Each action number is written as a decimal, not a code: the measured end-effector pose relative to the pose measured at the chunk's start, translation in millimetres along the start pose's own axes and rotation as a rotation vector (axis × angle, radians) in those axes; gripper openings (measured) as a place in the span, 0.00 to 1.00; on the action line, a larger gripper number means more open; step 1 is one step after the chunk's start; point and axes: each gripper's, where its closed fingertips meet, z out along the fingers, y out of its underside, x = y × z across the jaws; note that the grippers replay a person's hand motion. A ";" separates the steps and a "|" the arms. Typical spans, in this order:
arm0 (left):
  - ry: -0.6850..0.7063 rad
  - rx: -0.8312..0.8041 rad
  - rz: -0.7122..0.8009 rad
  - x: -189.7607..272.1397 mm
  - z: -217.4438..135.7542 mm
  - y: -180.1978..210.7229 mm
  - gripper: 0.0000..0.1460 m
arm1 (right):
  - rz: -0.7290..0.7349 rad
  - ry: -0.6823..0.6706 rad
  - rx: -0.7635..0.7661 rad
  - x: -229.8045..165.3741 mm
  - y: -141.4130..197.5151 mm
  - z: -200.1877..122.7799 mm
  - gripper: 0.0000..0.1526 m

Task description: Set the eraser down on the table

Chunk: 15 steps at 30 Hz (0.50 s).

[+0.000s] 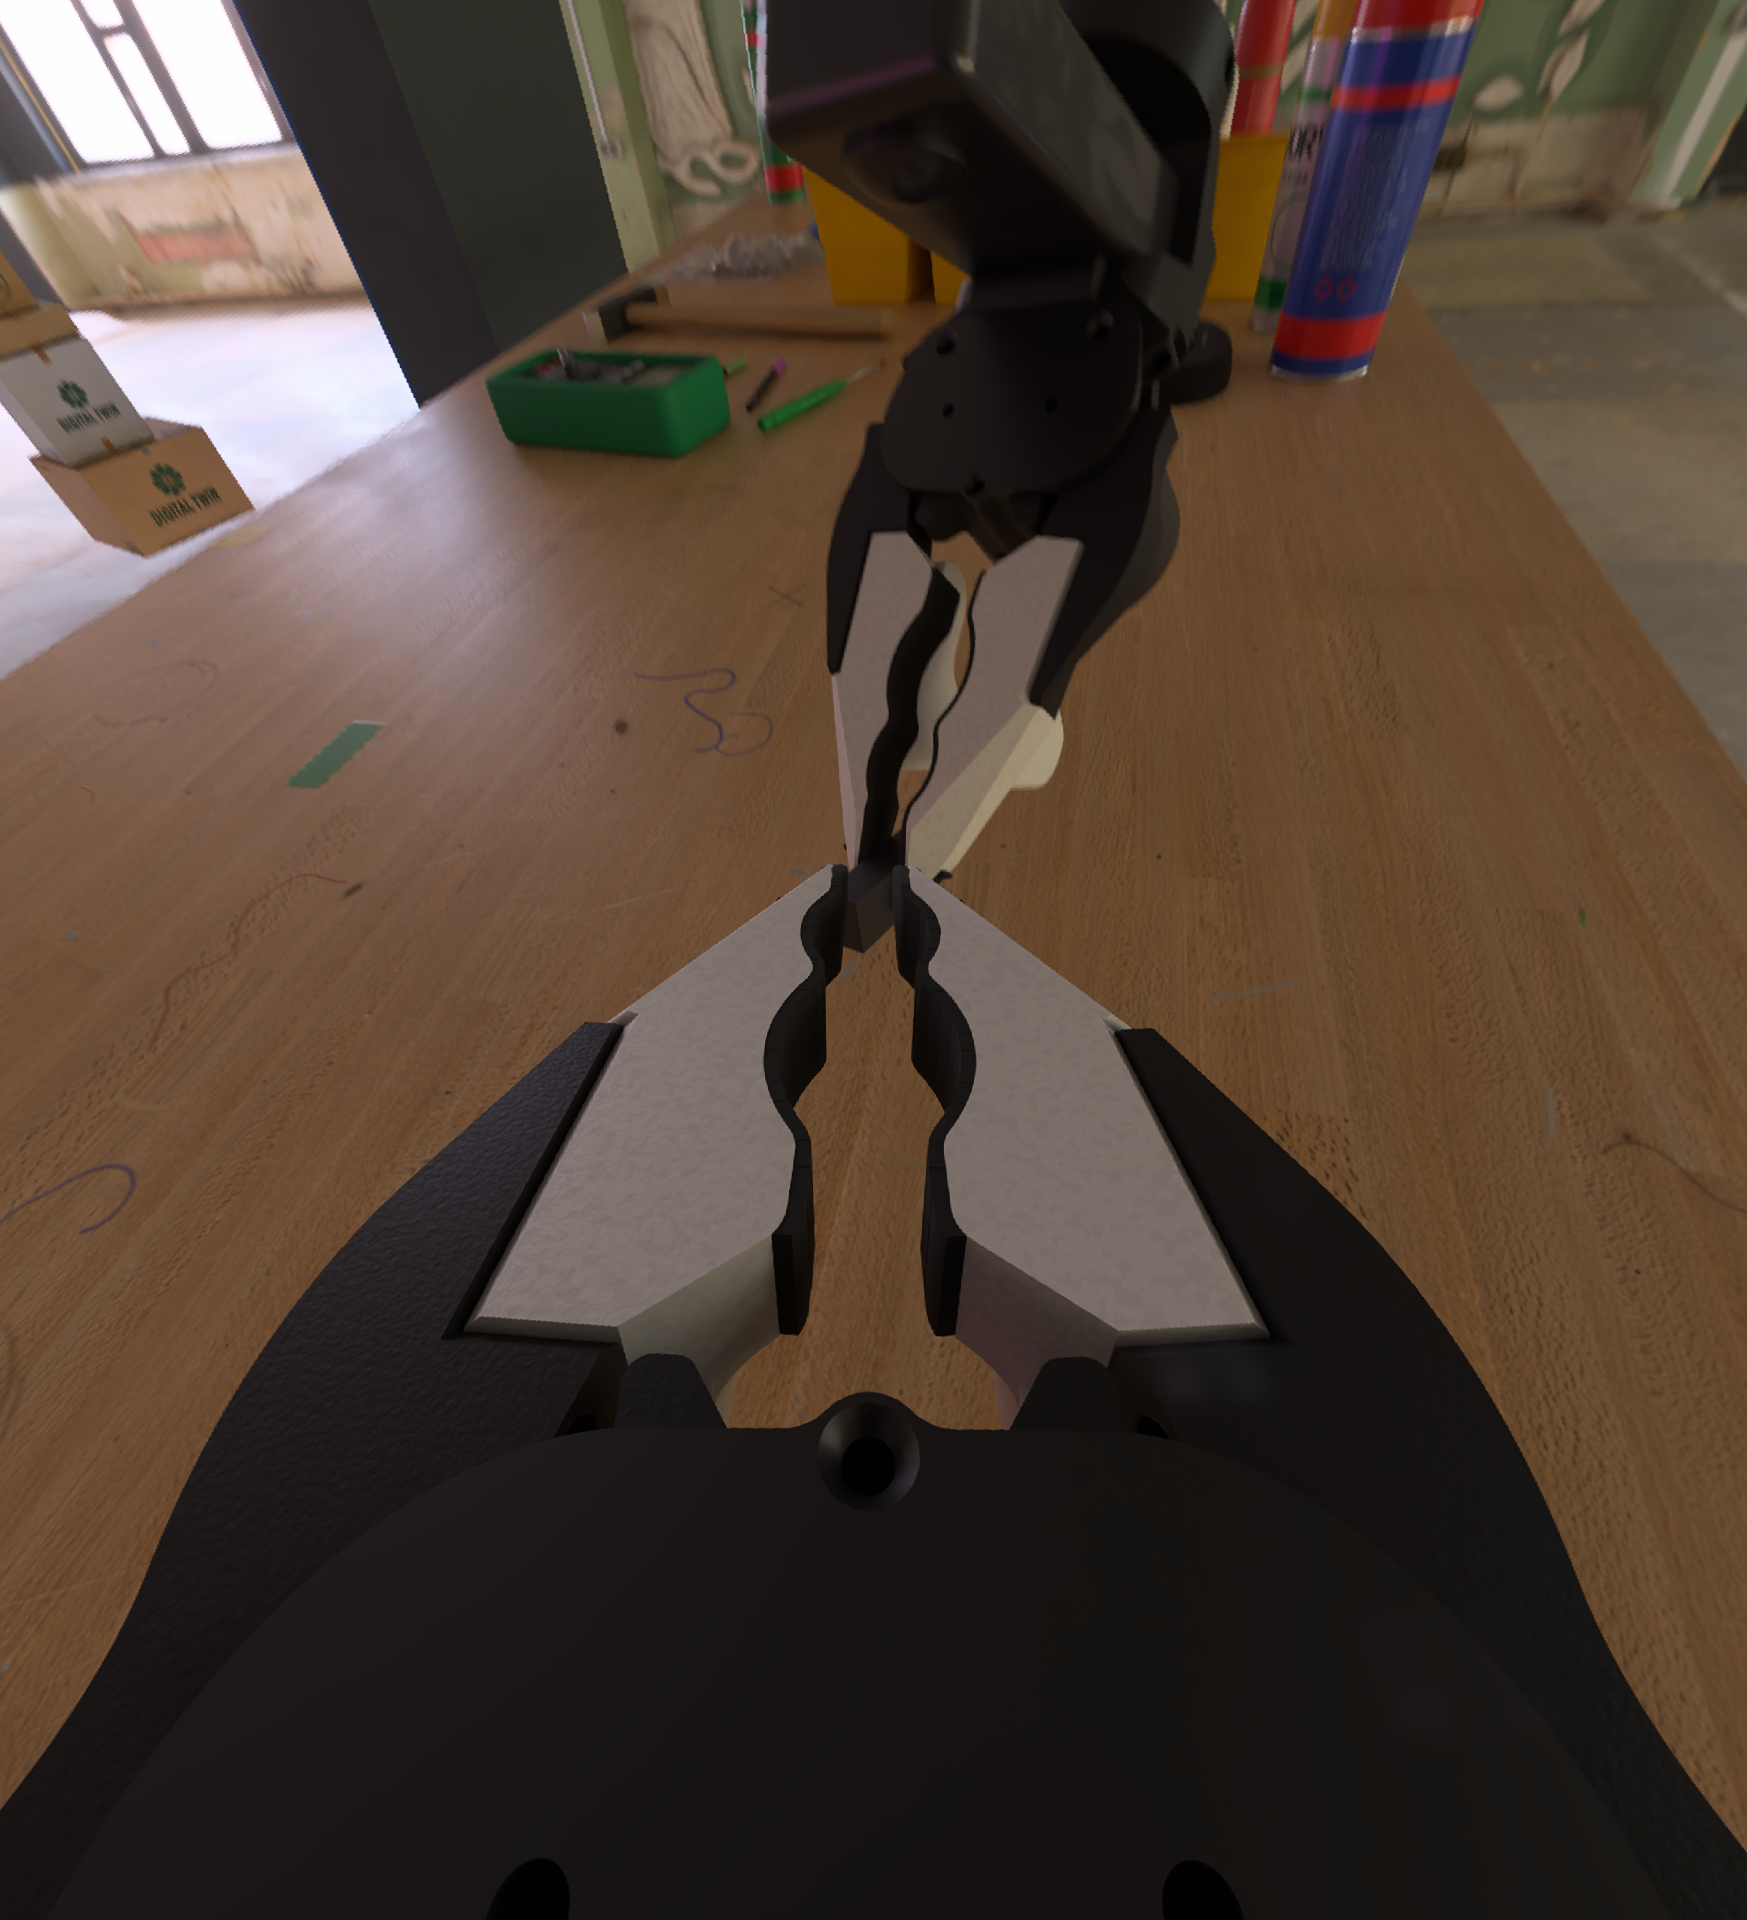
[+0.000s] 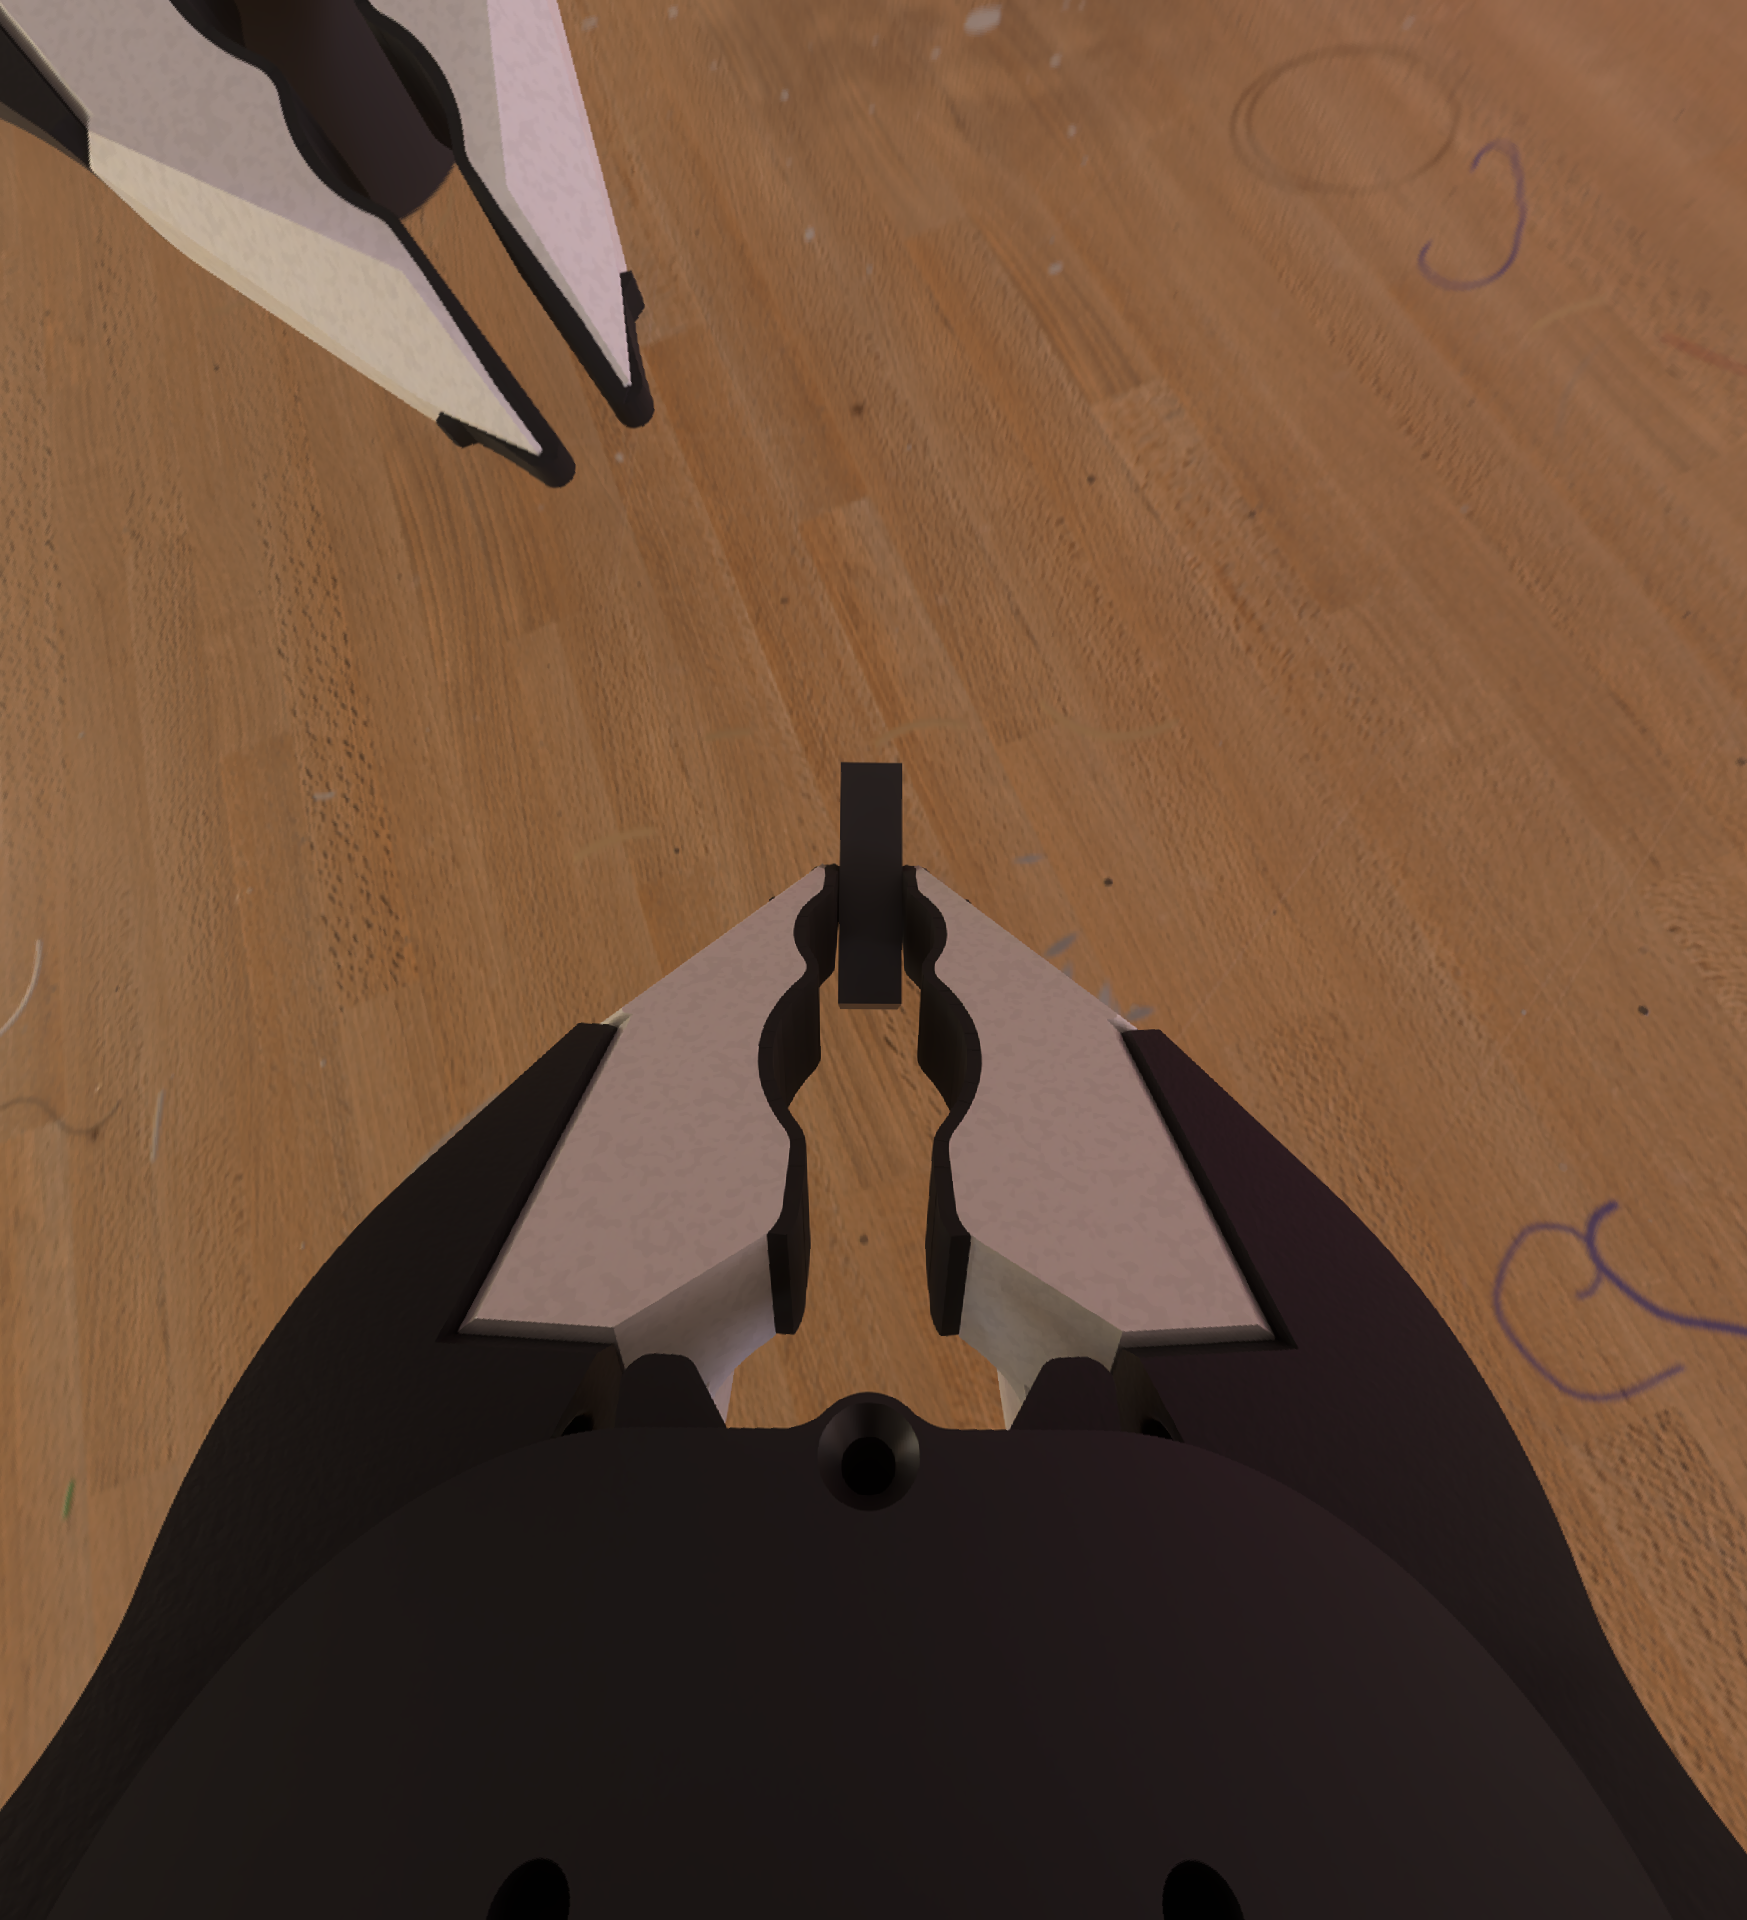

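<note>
The eraser (image 2: 869,810) is a small black block pinched upright between the tips of my right gripper (image 2: 869,873), which is shut on it and points down at the wooden table (image 2: 1264,623). I cannot tell whether the eraser touches the wood. In the left wrist view the right gripper (image 1: 879,854) comes down from above, with the eraser (image 1: 869,920) at its tips. My left gripper (image 1: 869,878) has a narrow gap between its fingers and holds nothing. In the right wrist view it (image 2: 599,442) sits up and to the left, apart from the eraser.
At the far end of the table (image 1: 1368,831) are a green box (image 1: 609,400), a hammer (image 1: 744,312), green markers (image 1: 807,400), yellow containers (image 1: 864,249) and a tall blue and red spray can (image 1: 1357,208). Cardboard boxes (image 1: 121,457) stand off the table's left edge.
</note>
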 end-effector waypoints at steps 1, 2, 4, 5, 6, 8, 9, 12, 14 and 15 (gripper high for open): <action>0.003 -0.024 0.004 1.0 3.2 2.6 0.06 | 0.005 -0.018 -0.019 0.8 2.9 -0.6 0.07; 0.009 -0.051 0.008 2.2 6.8 6.1 0.06 | 0.017 -0.038 -0.025 1.5 4.8 -1.9 0.07; 0.023 -0.110 0.012 4.4 13.7 13.6 0.06 | 0.019 -0.041 -0.054 5.0 12.1 -5.1 0.07; 0.031 -0.136 0.016 5.5 16.9 16.6 0.06 | 0.014 -0.031 -0.087 7.2 19.7 -6.2 0.07; 0.036 -0.158 0.023 6.4 20.0 19.1 0.06 | 0.008 -0.013 -0.140 10.3 29.6 -6.9 0.07; 0.050 -0.193 0.048 9.4 26.9 22.5 0.06 | -0.014 0.006 -0.161 12.2 36.6 -8.6 0.07; 0.060 -0.204 0.067 11.4 30.8 22.9 0.06 | -0.012 0.006 -0.147 12.6 37.1 -9.9 0.07; 0.104 -0.215 0.125 17.4 45.0 21.2 0.06 | -0.016 0.050 -0.161 17.0 40.0 -17.3 0.08; 0.133 -0.246 0.145 18.6 55.8 23.9 0.06 | -0.039 0.082 -0.144 16.4 39.5 -26.1 0.20; 0.149 -0.266 0.150 18.4 61.0 26.7 0.06 | -0.055 0.102 -0.119 15.9 37.7 -30.5 0.20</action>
